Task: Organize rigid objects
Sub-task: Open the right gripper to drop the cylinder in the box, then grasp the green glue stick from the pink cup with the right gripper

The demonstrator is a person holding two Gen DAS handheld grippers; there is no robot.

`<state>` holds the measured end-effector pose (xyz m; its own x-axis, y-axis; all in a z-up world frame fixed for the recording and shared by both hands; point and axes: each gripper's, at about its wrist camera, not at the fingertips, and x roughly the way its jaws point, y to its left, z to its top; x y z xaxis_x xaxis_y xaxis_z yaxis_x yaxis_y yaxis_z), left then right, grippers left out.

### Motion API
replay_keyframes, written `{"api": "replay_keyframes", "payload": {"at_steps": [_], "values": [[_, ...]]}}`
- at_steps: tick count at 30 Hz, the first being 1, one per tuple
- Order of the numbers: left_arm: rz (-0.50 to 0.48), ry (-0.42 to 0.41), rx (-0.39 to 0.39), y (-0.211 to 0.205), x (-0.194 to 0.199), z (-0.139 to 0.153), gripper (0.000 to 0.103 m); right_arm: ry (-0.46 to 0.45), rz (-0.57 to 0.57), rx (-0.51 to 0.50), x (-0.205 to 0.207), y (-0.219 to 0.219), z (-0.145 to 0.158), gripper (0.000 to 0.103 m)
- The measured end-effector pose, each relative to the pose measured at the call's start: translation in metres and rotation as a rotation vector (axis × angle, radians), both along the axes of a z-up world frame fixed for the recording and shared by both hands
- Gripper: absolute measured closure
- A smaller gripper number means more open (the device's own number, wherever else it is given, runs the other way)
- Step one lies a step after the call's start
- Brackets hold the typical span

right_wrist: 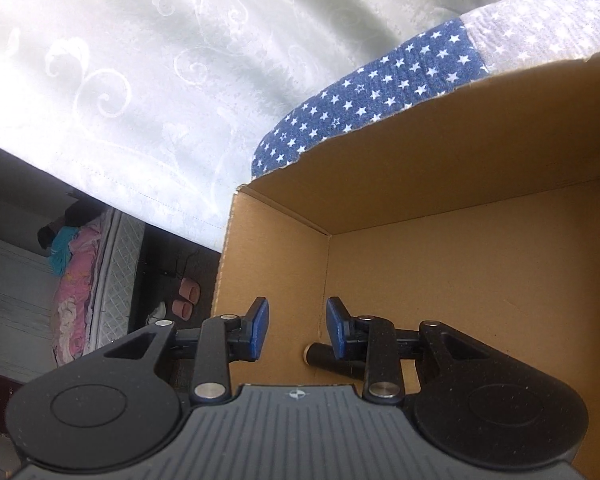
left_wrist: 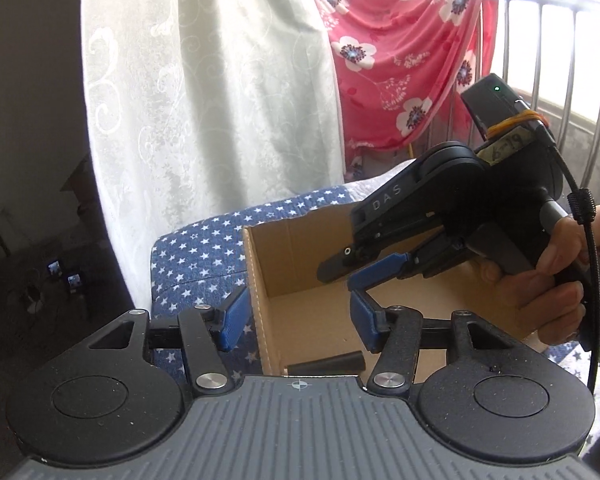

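Inside cardboard box: dark tapered cylinder.

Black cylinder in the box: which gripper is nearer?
Hard to call; probably left. The black cylinder lies on the cardboard box floor under the open left gripper. The right gripper hangs above, also empty.

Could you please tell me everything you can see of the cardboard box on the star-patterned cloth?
The cardboard box is plain brown corrugated card, open at the top, with one upper edge roughly torn. It sits upright on a blue cloth with white stars. Inside, a dark cylindrical object lies on its side on the floor near a wall; the rest of the visible floor is bare. Both pairs of tongs are above the opening, and neither visibly touches the card.
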<state>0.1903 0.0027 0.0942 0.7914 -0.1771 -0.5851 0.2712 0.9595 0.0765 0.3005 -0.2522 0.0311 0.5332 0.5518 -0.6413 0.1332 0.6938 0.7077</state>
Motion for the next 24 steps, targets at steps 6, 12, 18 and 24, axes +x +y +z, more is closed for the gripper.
{"api": "replay_keyframes", "payload": {"at_steps": [6, 12, 18, 24], "values": [[-0.005, -0.026, -0.081, 0.010, -0.040, 0.011, 0.047, -0.118, -0.002, -0.007, -0.054, -0.007, 0.041, 0.069], [-0.030, -0.011, -0.147, 0.020, -0.076, -0.007, 0.047, -0.202, 0.009, 0.019, -0.116, -0.003, 0.060, 0.069], [-0.077, 0.069, -0.195, 0.024, -0.110, -0.040, 0.047, -0.225, 0.048, 0.038, -0.180, 0.013, 0.041, 0.069], [-0.128, 0.106, -0.187, 0.013, -0.137, -0.074, 0.048, -0.085, 0.065, 0.088, -0.202, 0.032, -0.017, 0.069]]}}
